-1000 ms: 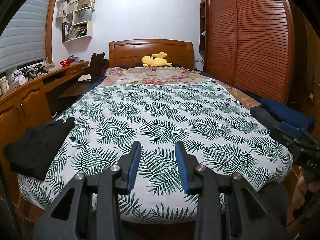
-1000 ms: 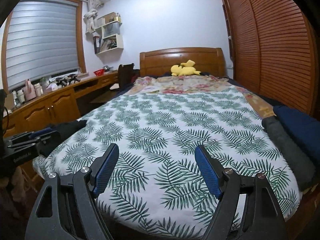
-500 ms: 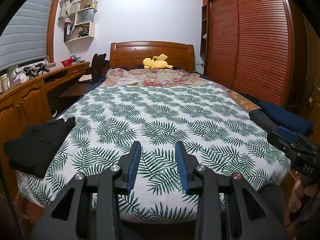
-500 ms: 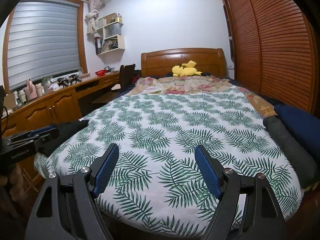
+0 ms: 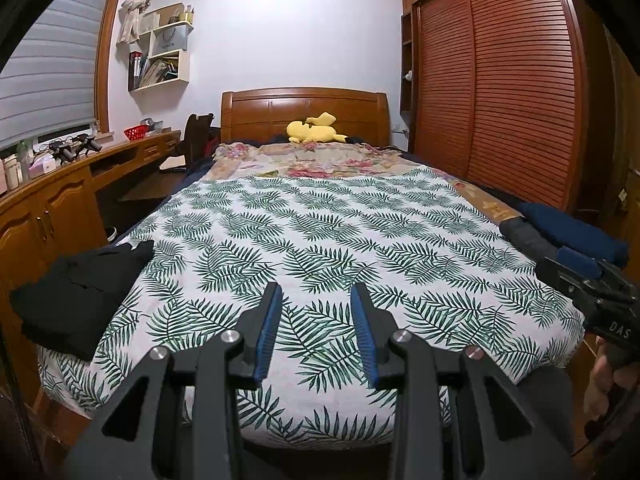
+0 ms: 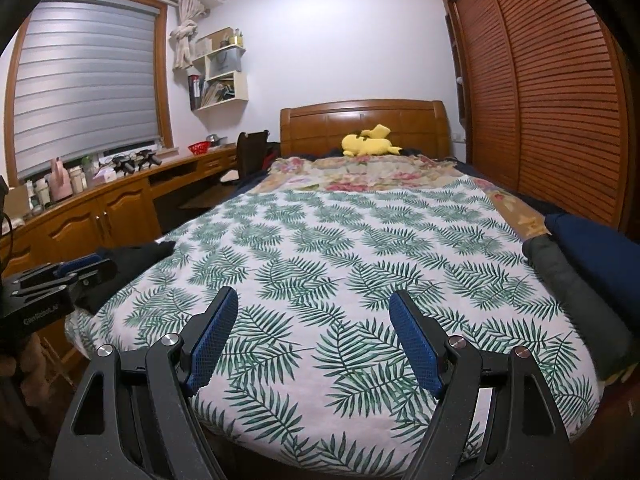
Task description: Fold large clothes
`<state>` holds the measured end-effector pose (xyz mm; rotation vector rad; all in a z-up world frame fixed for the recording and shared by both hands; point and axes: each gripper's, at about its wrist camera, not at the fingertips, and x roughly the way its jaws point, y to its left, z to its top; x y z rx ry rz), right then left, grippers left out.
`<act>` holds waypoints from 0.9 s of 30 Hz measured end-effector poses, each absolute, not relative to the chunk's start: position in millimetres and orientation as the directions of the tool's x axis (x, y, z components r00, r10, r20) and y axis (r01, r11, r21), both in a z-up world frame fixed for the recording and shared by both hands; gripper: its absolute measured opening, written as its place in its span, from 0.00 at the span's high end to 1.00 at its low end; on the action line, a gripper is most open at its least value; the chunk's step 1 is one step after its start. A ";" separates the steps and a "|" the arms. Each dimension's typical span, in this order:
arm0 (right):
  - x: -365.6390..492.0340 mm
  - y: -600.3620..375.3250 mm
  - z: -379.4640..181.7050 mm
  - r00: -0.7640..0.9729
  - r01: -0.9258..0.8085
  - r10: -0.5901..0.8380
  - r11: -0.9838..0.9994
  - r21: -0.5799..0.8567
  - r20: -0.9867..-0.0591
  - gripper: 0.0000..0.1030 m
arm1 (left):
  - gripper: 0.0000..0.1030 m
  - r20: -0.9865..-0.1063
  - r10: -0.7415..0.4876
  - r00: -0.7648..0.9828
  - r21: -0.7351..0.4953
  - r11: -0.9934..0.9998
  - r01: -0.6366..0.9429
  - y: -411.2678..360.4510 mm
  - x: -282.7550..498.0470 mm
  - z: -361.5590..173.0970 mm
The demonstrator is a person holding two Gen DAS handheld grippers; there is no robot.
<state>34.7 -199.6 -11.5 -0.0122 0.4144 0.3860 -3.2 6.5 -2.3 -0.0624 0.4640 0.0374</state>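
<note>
A folded black garment (image 5: pixel 80 296) is lying at the near left corner of the bed (image 5: pixel 340 240), partly hanging over its edge, on the palm-leaf cover. On the opposite side, a grey folded garment (image 6: pixel 576 292) and a navy one (image 6: pixel 596 248) are lying side by side along the right edge. The left gripper (image 5: pixel 316 300) is hovering above the foot of the bed, tilting slightly downward, its jaws parted a little with nothing between them. The right gripper (image 6: pixel 314 304) is hanging beside it at a similar tilt, jaws spread wide and empty. A hand (image 5: pixel 604 384) is gripping the right gripper's handle. A yellow plush toy (image 5: pixel 314 130) is resting against the headboard.
</note>
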 end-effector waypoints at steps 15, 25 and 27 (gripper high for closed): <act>33.5 -197.9 -9.9 0.845 -0.371 0.366 0.926 0.065 -0.390 0.23 | 0.67 -0.432 0.028 0.901 -0.052 0.997 -0.056 3.1 -8.1 -0.3; 33.8 -196.9 -8.5 0.846 -0.371 0.366 0.926 0.063 -0.389 0.23 | 0.67 -0.434 0.031 0.901 -0.053 0.997 -0.059 3.6 -8.2 -1.1; 34.3 -197.2 -8.1 0.845 -0.371 0.366 0.926 0.065 -0.390 0.23 | 0.67 -0.433 0.031 0.901 -0.054 0.997 -0.060 3.8 -8.1 -1.0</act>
